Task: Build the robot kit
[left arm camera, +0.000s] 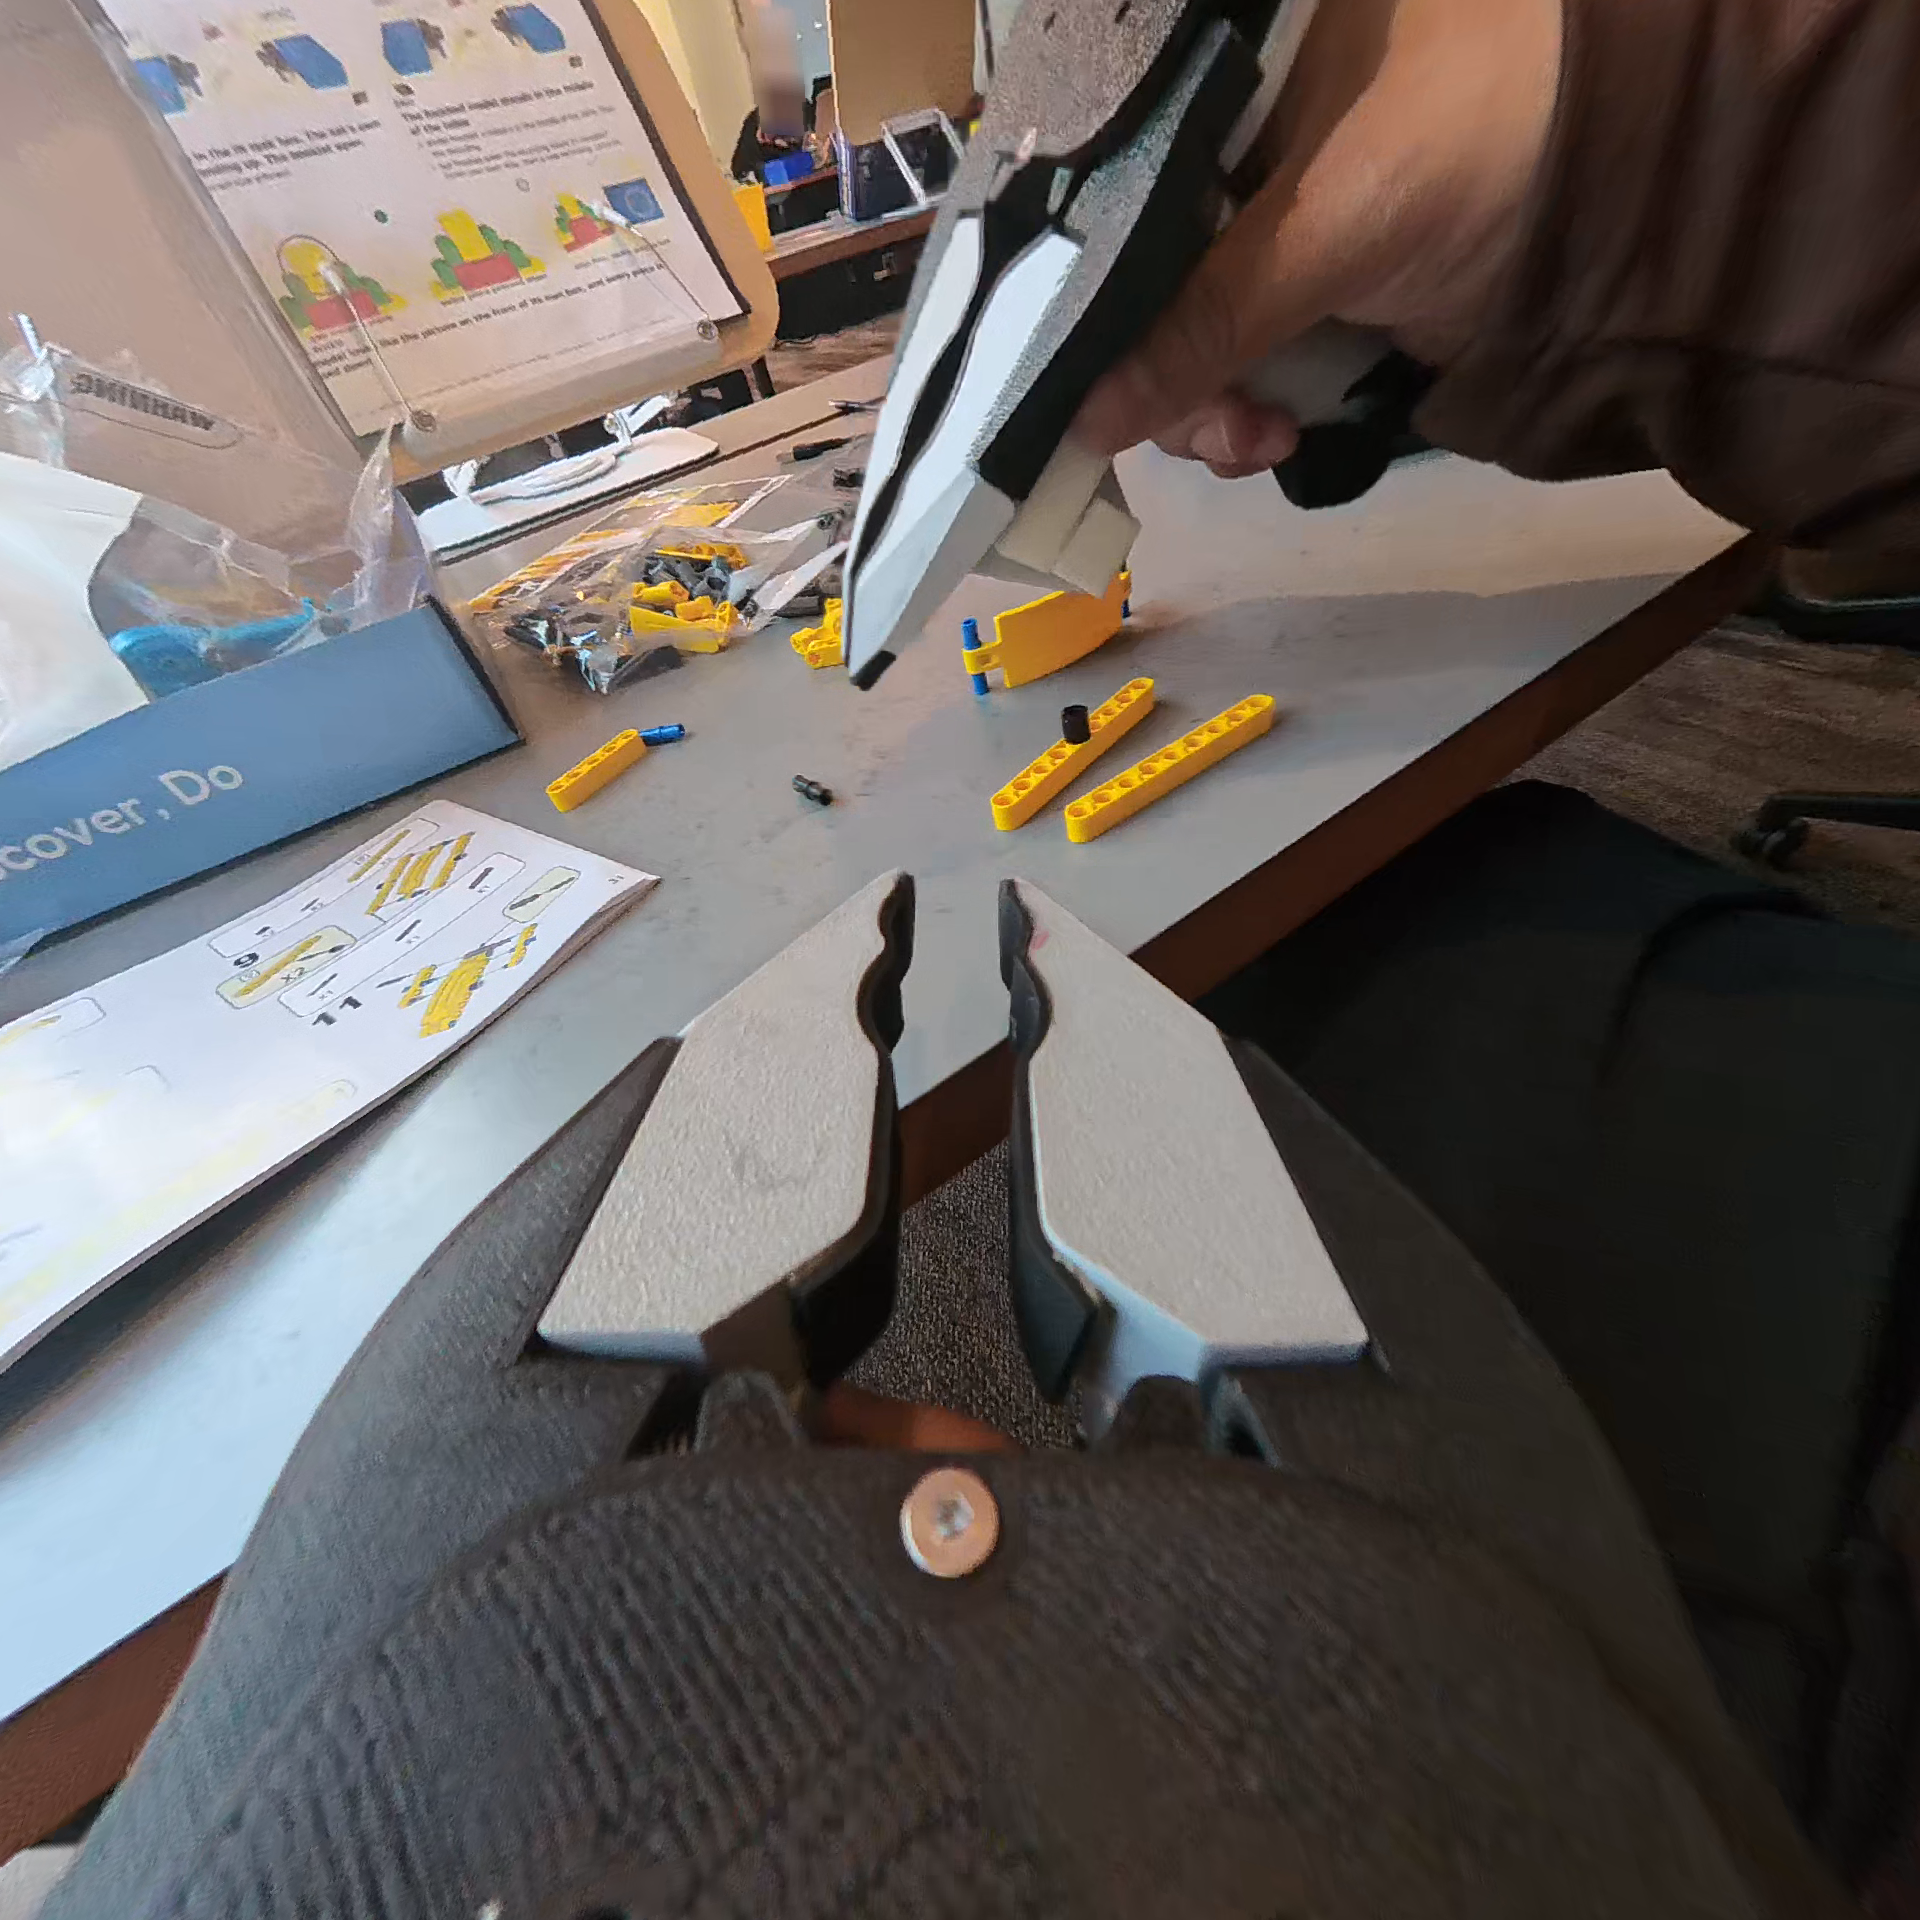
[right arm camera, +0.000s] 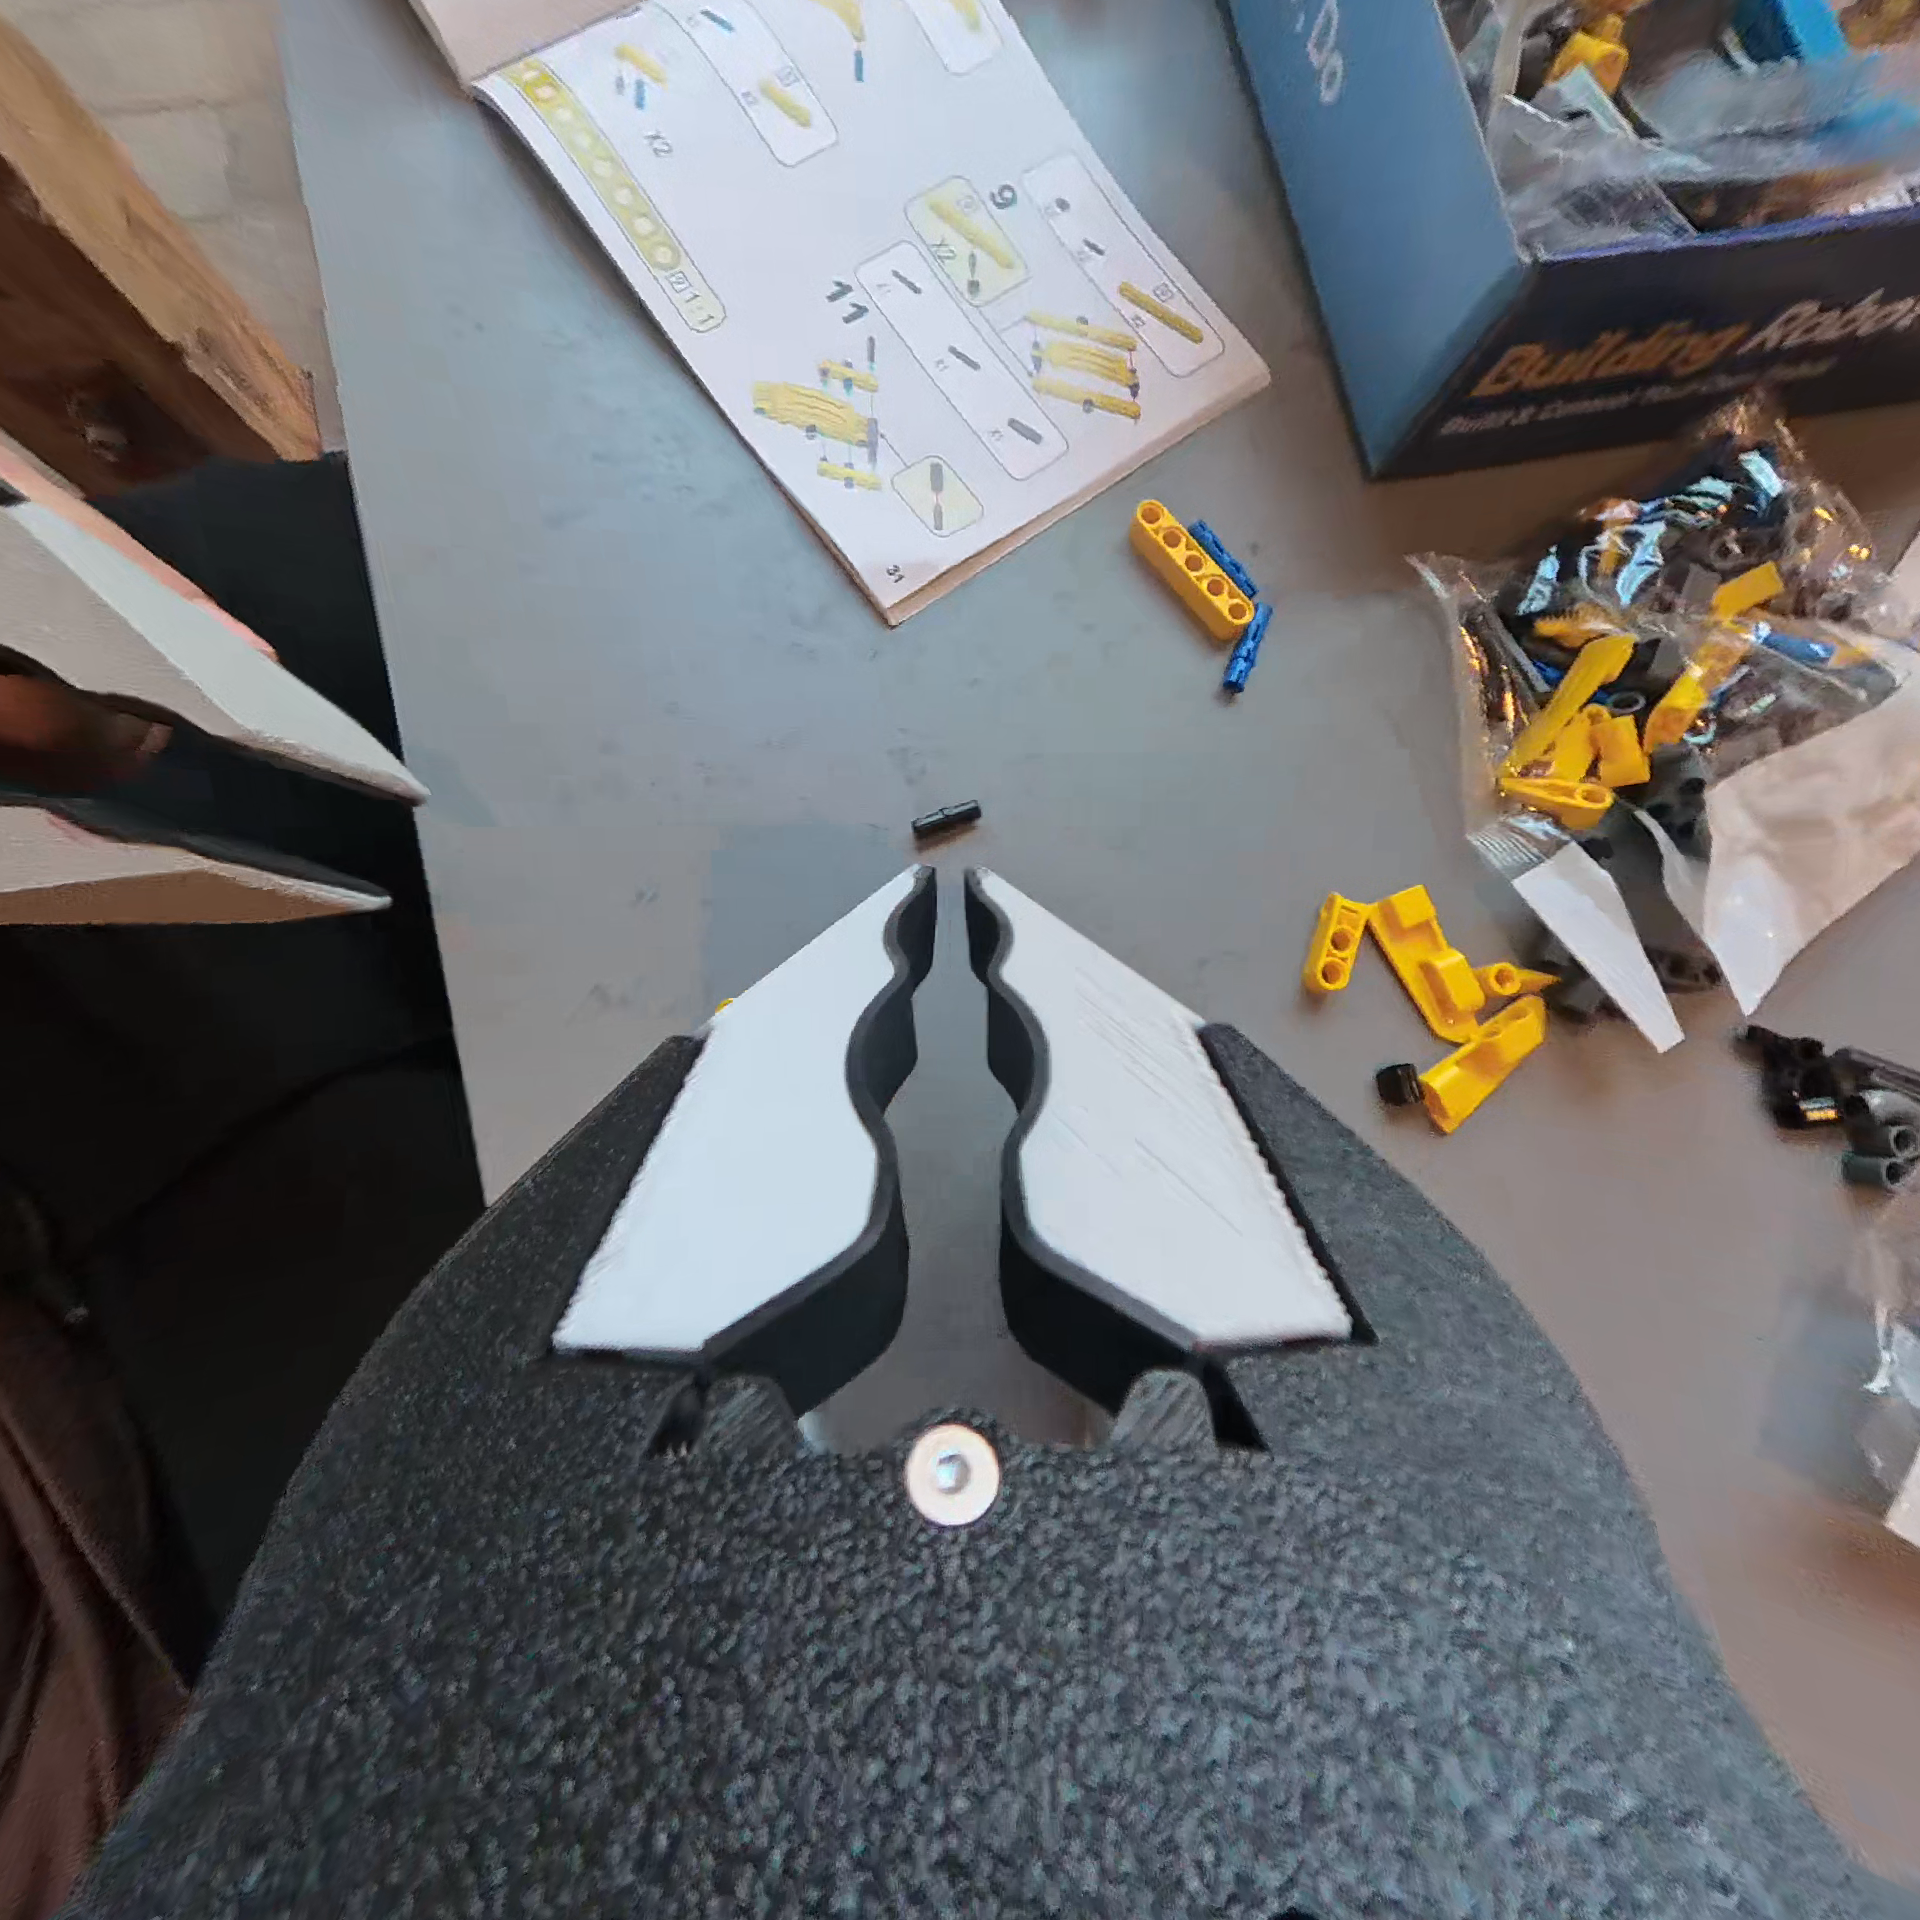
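Observation:
My right gripper (right arm camera: 948, 878) hovers just above the grey table (right arm camera: 582, 623), its jaws a narrow slit apart with nothing between them. A small black pin (right arm camera: 945, 819) lies right in front of its tips. In the left wrist view the right gripper (left arm camera: 868, 675) points down, with the black pin (left arm camera: 812, 790) close by. My left gripper (left arm camera: 956, 894) is slightly open and empty, over the table's near edge. Its fingers (right arm camera: 312, 748) show at the left edge of the right wrist view.
Two long yellow beams (left arm camera: 1169, 769) lie side by side, one with a black pin (left arm camera: 1073, 722) standing in it. Also here are a yellow panel (left arm camera: 1049, 639), a short yellow beam (right arm camera: 1193, 569) with blue pins (right arm camera: 1247, 644), loose yellow pieces (right arm camera: 1423, 977), a parts bag (right arm camera: 1662, 707), a booklet (right arm camera: 883, 260) and a blue box (right arm camera: 1558, 312).

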The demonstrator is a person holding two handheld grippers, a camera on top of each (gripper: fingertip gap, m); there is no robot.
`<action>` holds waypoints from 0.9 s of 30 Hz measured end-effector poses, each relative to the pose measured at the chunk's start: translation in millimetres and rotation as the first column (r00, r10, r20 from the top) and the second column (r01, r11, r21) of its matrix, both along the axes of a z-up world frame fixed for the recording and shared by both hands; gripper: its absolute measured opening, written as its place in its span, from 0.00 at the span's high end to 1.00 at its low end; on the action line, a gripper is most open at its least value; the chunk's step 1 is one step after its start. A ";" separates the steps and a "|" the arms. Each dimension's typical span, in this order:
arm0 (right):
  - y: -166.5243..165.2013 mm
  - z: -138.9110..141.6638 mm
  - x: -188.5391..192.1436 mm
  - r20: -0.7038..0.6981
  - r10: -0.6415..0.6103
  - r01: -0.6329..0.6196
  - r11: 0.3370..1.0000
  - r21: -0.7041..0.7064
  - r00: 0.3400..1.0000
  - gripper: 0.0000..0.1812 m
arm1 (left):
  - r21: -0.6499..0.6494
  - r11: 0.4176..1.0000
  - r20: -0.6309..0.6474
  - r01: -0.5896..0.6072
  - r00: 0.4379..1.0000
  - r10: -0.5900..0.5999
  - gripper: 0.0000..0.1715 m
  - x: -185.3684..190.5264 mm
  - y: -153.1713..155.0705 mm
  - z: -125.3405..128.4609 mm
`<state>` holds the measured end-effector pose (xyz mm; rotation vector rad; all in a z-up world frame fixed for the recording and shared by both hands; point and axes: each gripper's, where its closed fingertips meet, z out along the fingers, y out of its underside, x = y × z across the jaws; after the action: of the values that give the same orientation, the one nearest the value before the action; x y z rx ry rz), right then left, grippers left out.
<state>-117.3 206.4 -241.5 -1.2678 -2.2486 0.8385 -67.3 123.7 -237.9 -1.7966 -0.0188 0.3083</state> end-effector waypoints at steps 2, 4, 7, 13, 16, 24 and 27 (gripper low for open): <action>6.0 -1.9 -3.5 -0.005 -0.029 0.029 1.000 0.004 1.000 0.96 | 0.008 1.000 0.005 -0.004 1.000 0.004 0.93 -1.5 -1.2 1.8; 6.7 -4.6 -6.2 0.012 -0.053 0.053 0.998 -0.017 0.999 0.93 | 0.007 1.000 0.011 -0.003 1.000 0.003 0.93 -2.0 -0.6 1.2; -2.9 -10.5 -6.4 0.055 -0.052 0.055 0.996 -0.067 0.997 0.89 | -0.006 1.000 0.017 0.007 1.000 -0.007 0.93 0.4 2.4 -3.0; -0.8 -28.3 -9.9 0.077 -0.055 0.053 0.998 0.026 0.996 0.87 | -0.016 0.999 0.009 0.042 0.999 -0.042 0.93 10.7 6.2 -5.1; 1.5 -29.1 -10.5 0.067 -0.039 0.036 0.998 0.051 0.997 0.95 | -0.013 0.999 0.014 0.048 0.999 -0.048 0.93 12.3 6.3 -4.5; -0.8 -20.6 -9.9 0.039 -0.028 0.027 0.999 0.025 0.999 0.98 | -0.007 0.999 0.025 0.041 0.999 -0.041 0.93 9.6 4.9 -2.7; 2.5 -3.9 -4.4 0.019 0.003 -0.003 1.000 0.014 1.000 0.97 | -0.008 0.999 0.023 0.040 0.999 -0.040 0.93 9.3 4.6 -2.7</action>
<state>-121.7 208.9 -245.3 -1.2718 -2.2676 0.8140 -58.0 128.3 -240.6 -1.8070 0.0020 0.2592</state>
